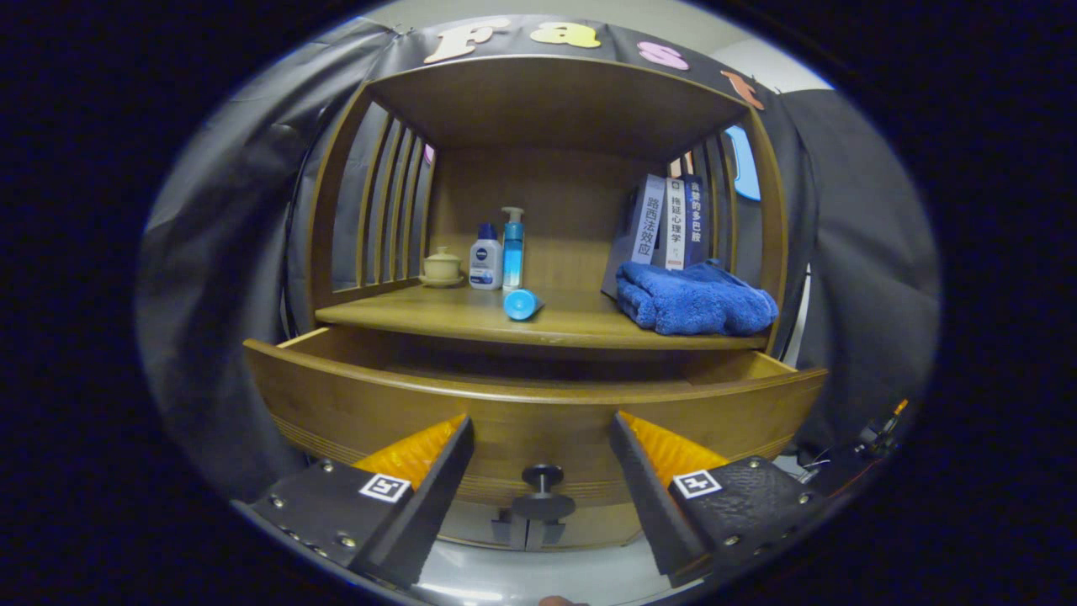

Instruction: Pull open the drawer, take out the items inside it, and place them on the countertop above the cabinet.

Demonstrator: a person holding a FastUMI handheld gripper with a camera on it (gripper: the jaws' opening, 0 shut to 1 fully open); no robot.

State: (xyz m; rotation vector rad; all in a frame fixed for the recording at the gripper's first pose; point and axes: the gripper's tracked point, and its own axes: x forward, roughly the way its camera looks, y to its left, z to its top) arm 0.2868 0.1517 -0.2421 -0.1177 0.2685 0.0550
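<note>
Gripper view shows your tongs (543, 471) spread wide and empty, with the drawer's knob (543, 477) between them. Beyond them the drawer (538, 404) stands pulled out below the bench (471, 316), its contents hidden behind the front. Next, lift over the front and reach in.

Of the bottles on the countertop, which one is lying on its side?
The small blue bottle nearest the countertop's front edge lies on its side. The white bottle and the pump bottle behind it stand upright. The gripper is open.
</note>
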